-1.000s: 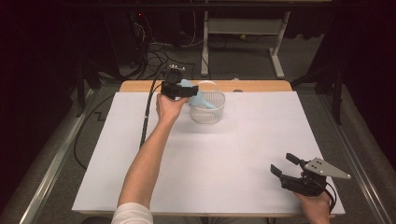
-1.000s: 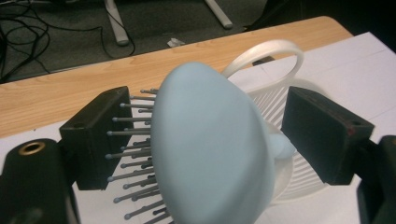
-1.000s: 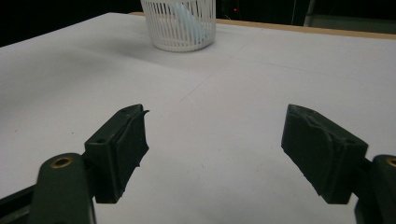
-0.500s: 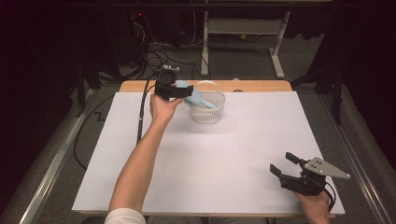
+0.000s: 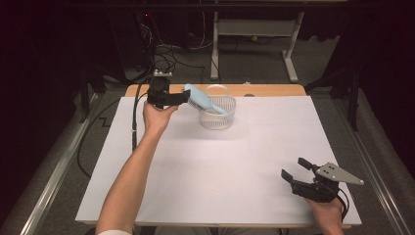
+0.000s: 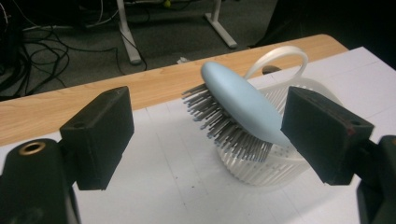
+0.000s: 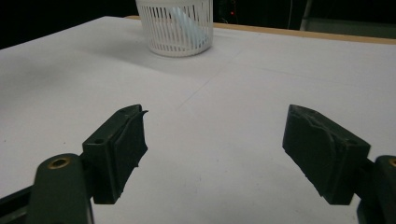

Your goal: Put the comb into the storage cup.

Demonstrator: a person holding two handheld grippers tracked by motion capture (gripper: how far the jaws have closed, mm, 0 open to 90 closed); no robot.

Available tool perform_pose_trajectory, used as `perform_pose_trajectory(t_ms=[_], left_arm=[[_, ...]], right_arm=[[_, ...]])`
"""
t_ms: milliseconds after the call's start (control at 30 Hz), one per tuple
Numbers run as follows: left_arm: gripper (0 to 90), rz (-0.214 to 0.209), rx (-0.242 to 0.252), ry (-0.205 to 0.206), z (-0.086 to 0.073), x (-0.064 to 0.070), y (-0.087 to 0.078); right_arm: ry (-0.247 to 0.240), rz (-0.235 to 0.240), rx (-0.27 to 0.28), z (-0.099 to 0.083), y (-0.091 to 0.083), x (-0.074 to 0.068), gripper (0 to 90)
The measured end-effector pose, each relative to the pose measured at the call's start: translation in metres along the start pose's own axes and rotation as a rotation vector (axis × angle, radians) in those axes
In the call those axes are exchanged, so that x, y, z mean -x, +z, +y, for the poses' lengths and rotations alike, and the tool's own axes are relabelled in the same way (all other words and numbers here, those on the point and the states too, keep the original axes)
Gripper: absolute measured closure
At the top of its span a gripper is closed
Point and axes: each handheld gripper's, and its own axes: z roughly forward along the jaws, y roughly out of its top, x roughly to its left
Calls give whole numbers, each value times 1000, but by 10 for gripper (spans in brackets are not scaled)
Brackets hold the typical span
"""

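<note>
a light-blue hairbrush (image 6: 245, 105) is seen propped in the white slotted basket (image 5: 218, 111) at the table's (image 5: 205, 171) far edge, head sticking out over the rim, bristles down. left gripper (image 5: 172, 98) held just beside it — jaws apart, nothing gripped. right gripper (image 5: 296, 172) rested near the front right corner — jaws also spread, empty.

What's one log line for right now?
left gripper: open, beside hairbrush | hairbrush: propped in white basket | right gripper: open, idle
</note>
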Motion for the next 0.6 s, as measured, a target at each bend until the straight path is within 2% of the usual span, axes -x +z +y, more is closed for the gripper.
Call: perform_pose_trajectory(t_ms=[300, 467, 600], left_arm=[[165, 4, 17, 9, -5, -12, -23], [165, 2, 21, 25, -8, -13, -29], [165, 1, 29, 23, -13, -16, -35]], right_arm=[[-13, -5, -4, 2, 3, -3, 215], [-12, -8, -5, 2, 3, -2, 215], [-8, -12, 4, 2, 1, -1, 215]])
